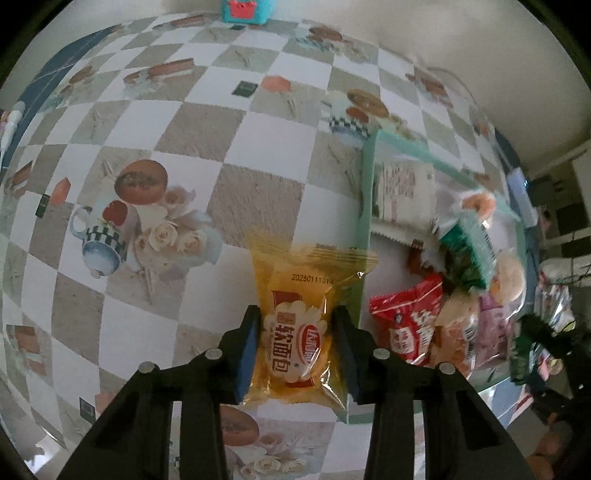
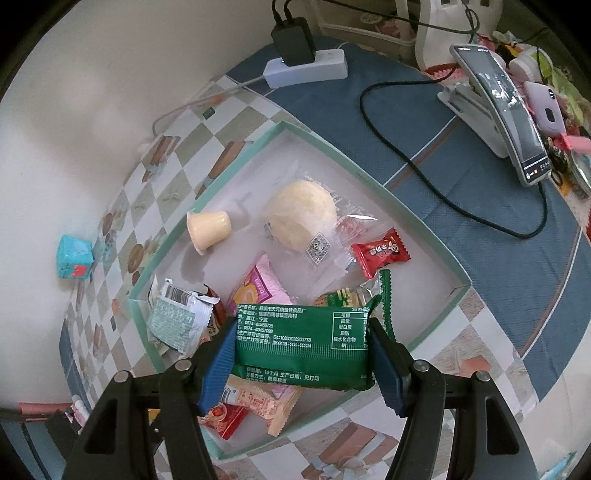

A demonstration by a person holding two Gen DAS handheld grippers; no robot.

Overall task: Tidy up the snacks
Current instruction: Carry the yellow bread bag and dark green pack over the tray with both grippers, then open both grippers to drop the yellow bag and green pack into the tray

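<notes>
both claws are loaded: left gripper [image 1: 297, 350] clamps a yellow soft-bread packet [image 1: 299, 332] just outside the teal tray [image 2: 413, 206], right gripper [image 2: 301, 354] clamps a green snack pack [image 2: 303, 343] above it. most snacks already lie inside, so the task seems nearly done. the green pack hides the wrappers beneath it.

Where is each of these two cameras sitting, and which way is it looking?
Left wrist: rides on the left tool, looking along its fingers down at the checkered tablecloth; the tool grips a yellow bread packet.
Right wrist: rides on the right tool, looking down into the mint-green tray; it grips a green snack packet.
Shared: the tray, that green packet, and the small blue box.
</notes>
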